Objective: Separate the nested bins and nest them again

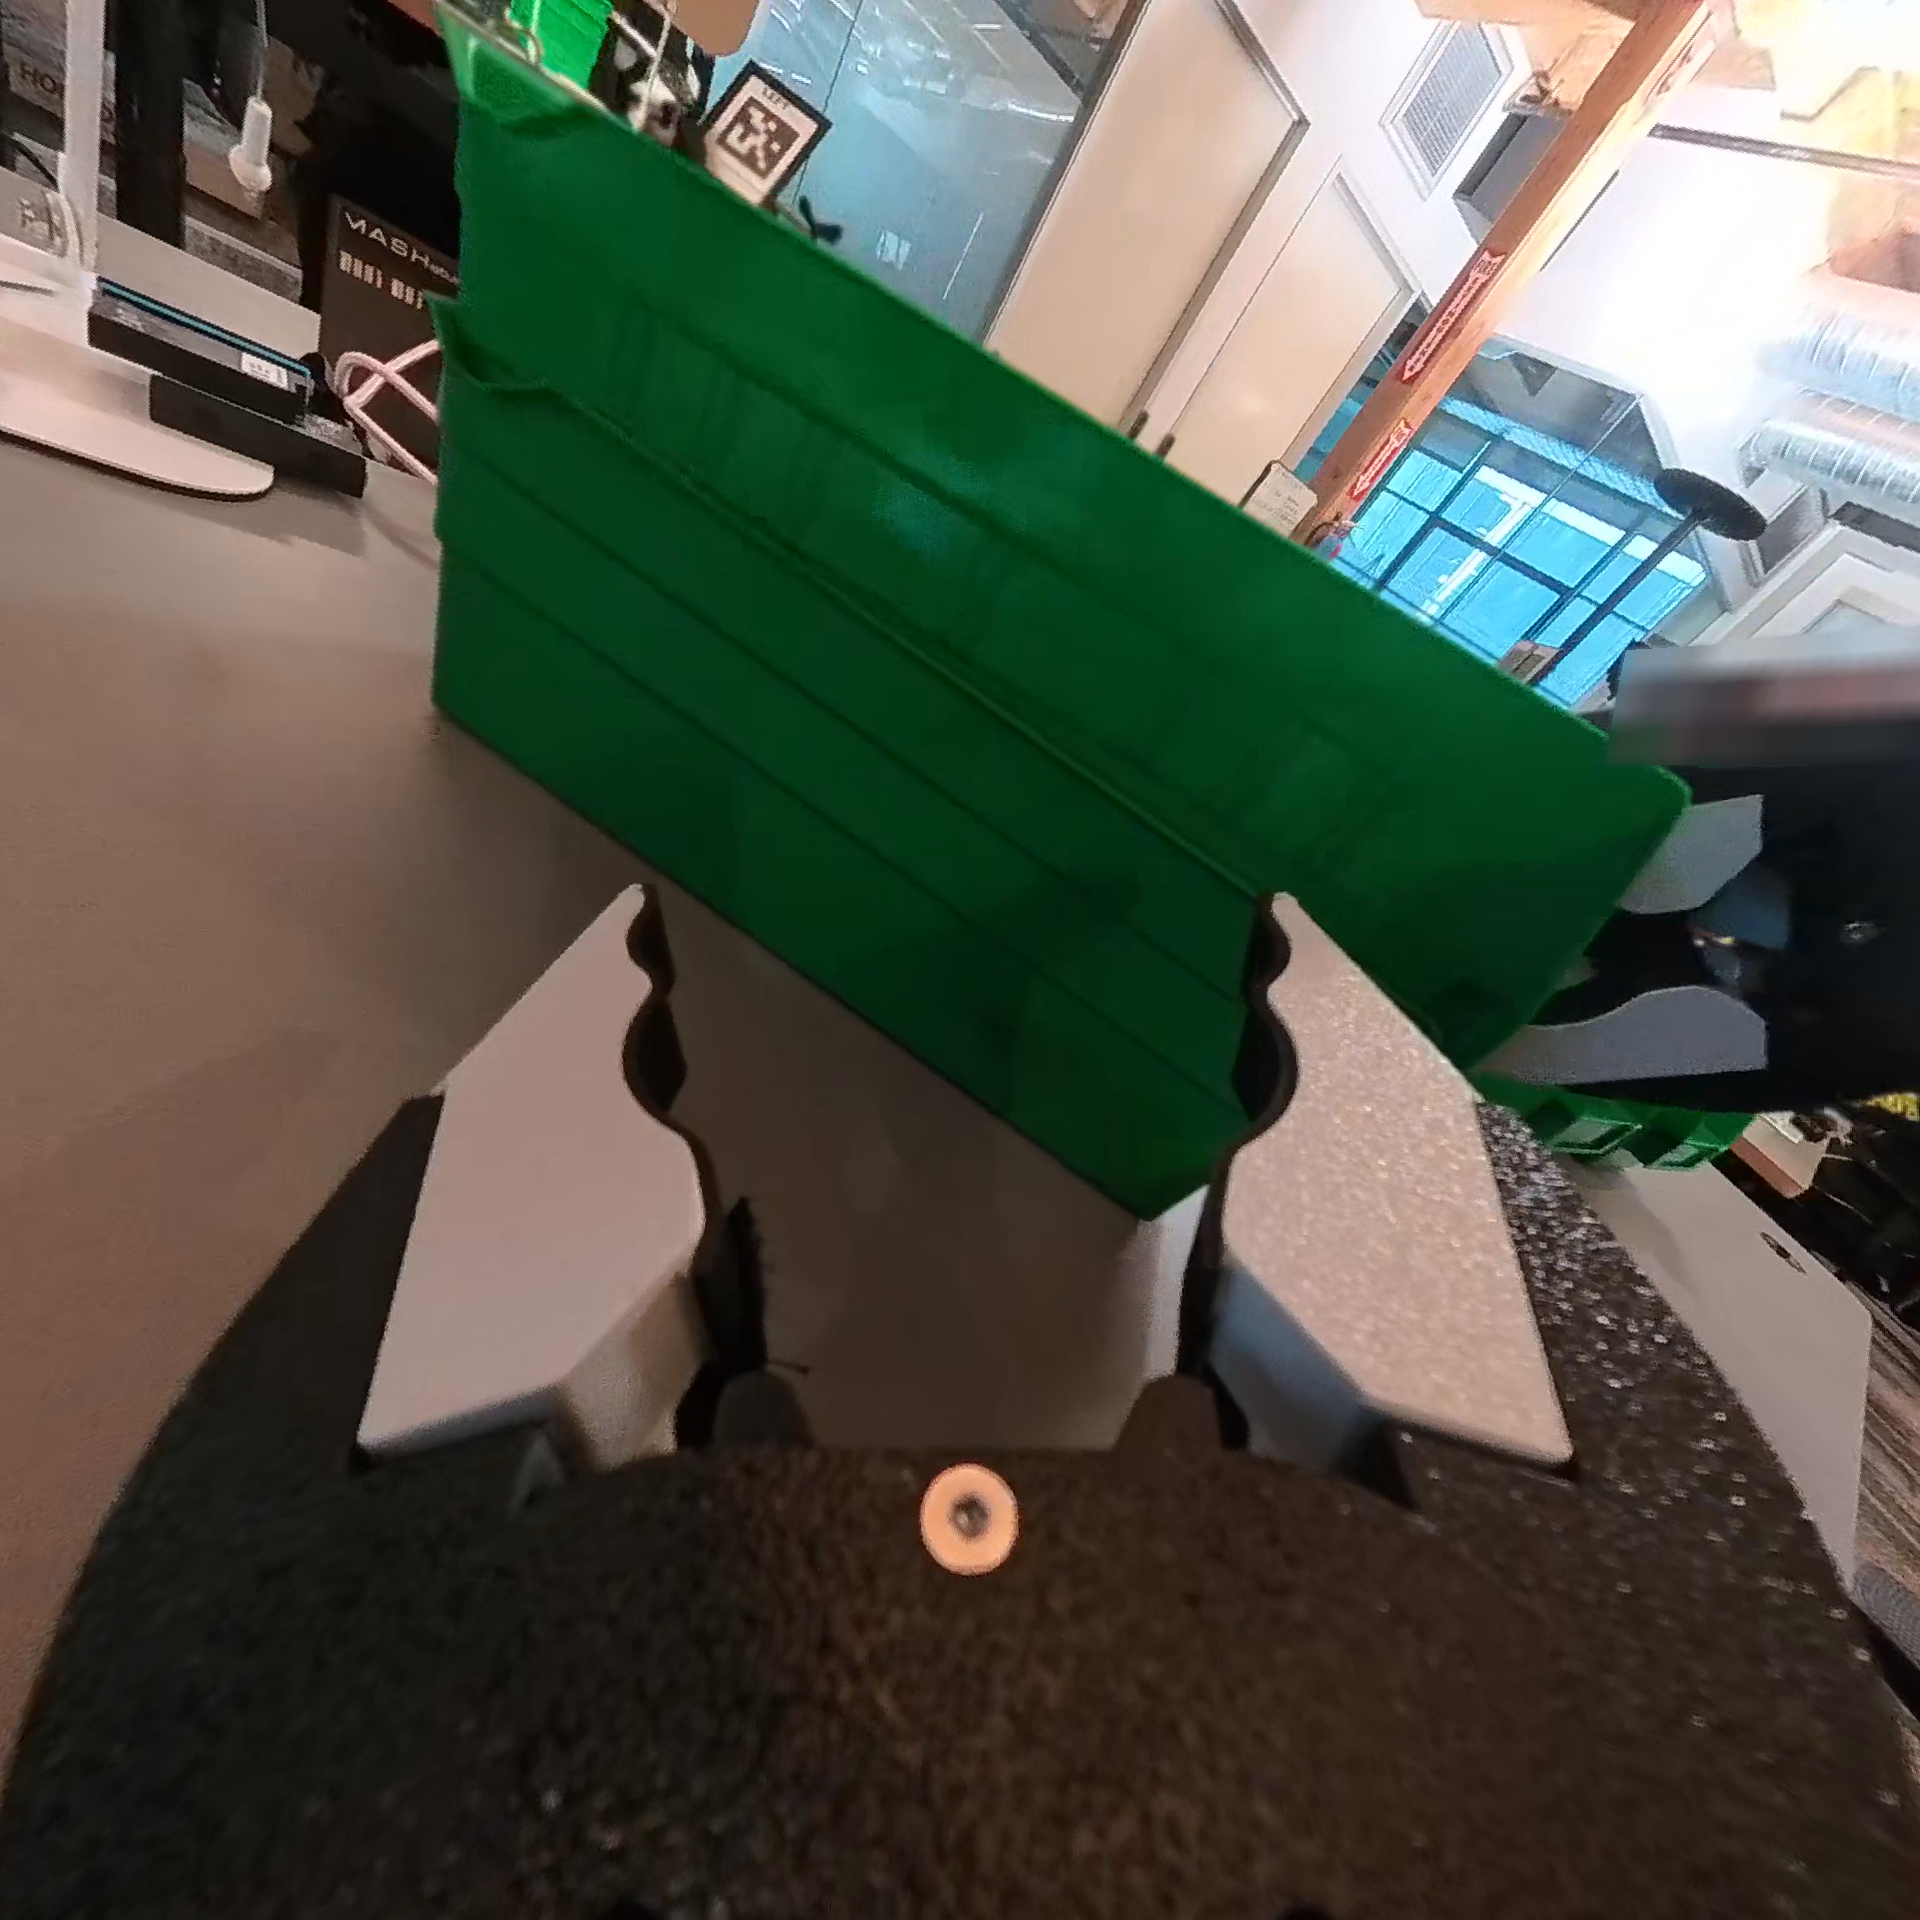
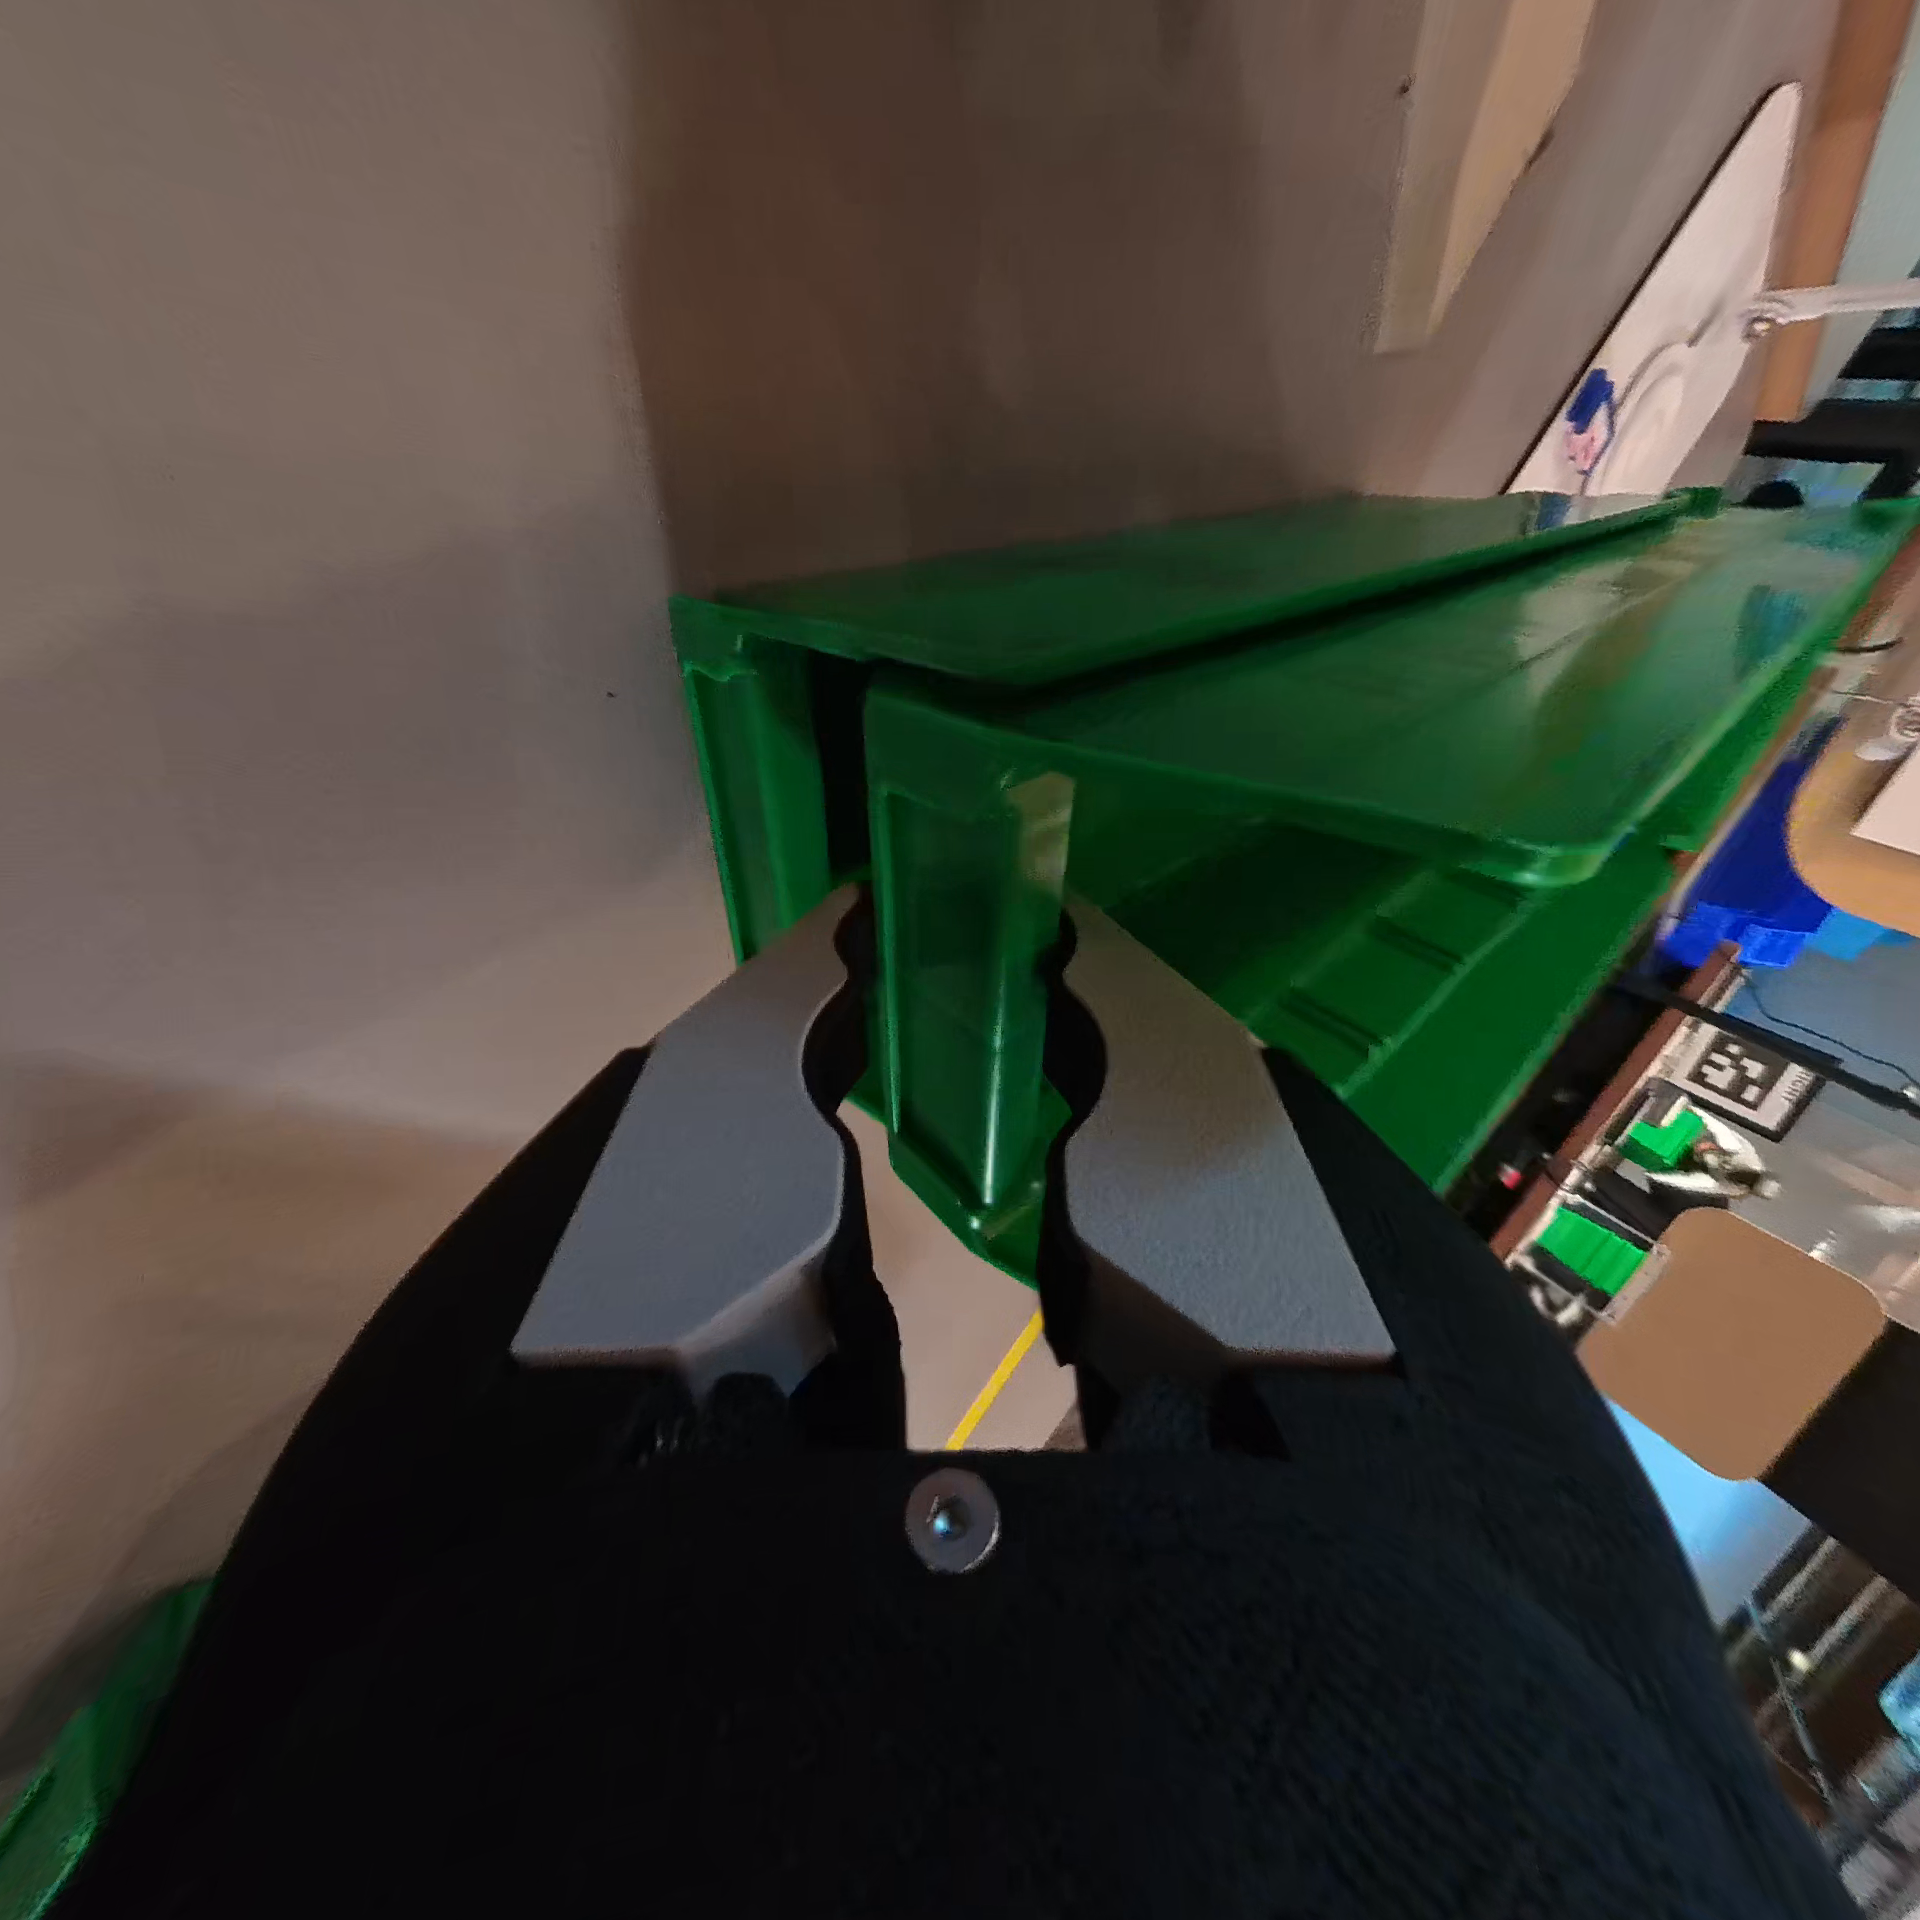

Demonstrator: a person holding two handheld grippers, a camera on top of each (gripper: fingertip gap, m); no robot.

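Nearest in the left wrist view, the left gripper (image 1: 956, 1049) has a rough, grainy black body with a pale screw head at its middle and two smooth grey fingers (image 1: 540, 1195) whose inner pads are black and scalloped. Its jaws stand wide apart with only bare worktop between them; the right-hand fingertip lies just against the lower edge of the green bins, though contact cannot be confirmed.

The green bins (image 1: 831, 665) are glossy moulded plastic, long and rectangular, with ribbed sides and stepped rims. They sit on the matte grey worktop (image 1: 208, 790), the upper one tilted up out of the one beneath.

In the right wrist view the right gripper (image 2: 951, 935), of the same black and grey build, is closed narrowly on the ribbed end wall of the inner bin (image 2: 966, 997), one finger on each side. That bin is partly pulled out from the outer bin (image 2: 758, 769), their flat walls overlapping.

Farther off near the worktop's back edge lie a white monitor base (image 1: 135, 416), dark flat boxes (image 1: 197, 353) and a white cable (image 1: 390, 390).
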